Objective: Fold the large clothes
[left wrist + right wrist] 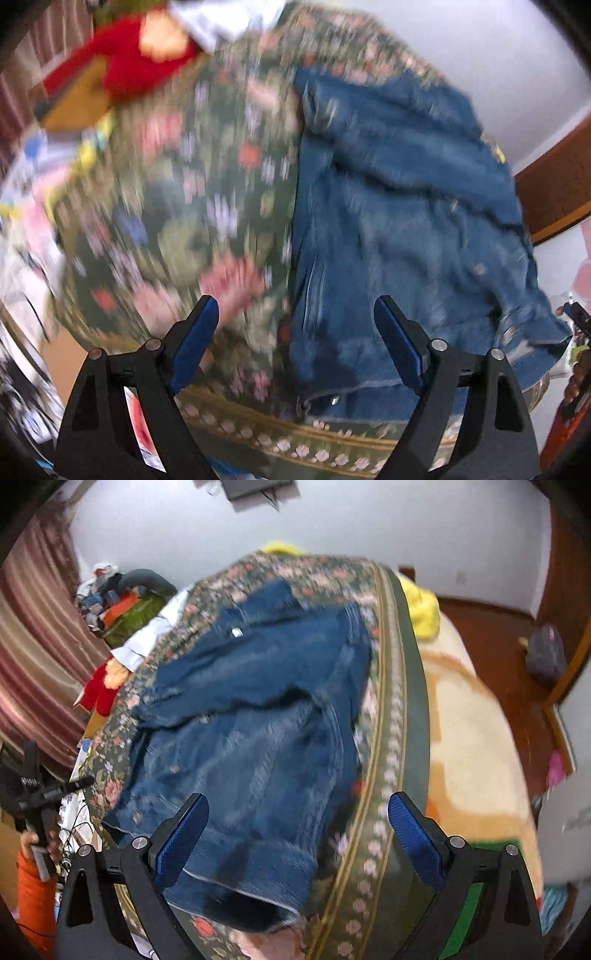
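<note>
A blue denim jacket (258, 716) lies spread and rumpled on a green floral blanket (391, 738) that covers the bed. In the blurred left wrist view the denim jacket (406, 206) fills the right half and the floral blanket (177, 192) the left. My left gripper (295, 301) is open above the jacket's near edge, with nothing between its blue pads (199, 339). My right gripper (297, 796) is also open, hanging over a cuffed sleeve end (258, 897) without touching it. A hand in an orange sleeve (33, 886) shows at the left edge of the right wrist view.
A red and orange cloth (99, 690) and a white garment (147, 638) lie at the bed's far left, by a striped curtain (40, 657). A yellow fabric (424, 609) sits at the far end. A beige blanket (476, 753) covers the right side, with wooden floor (491, 653) beyond.
</note>
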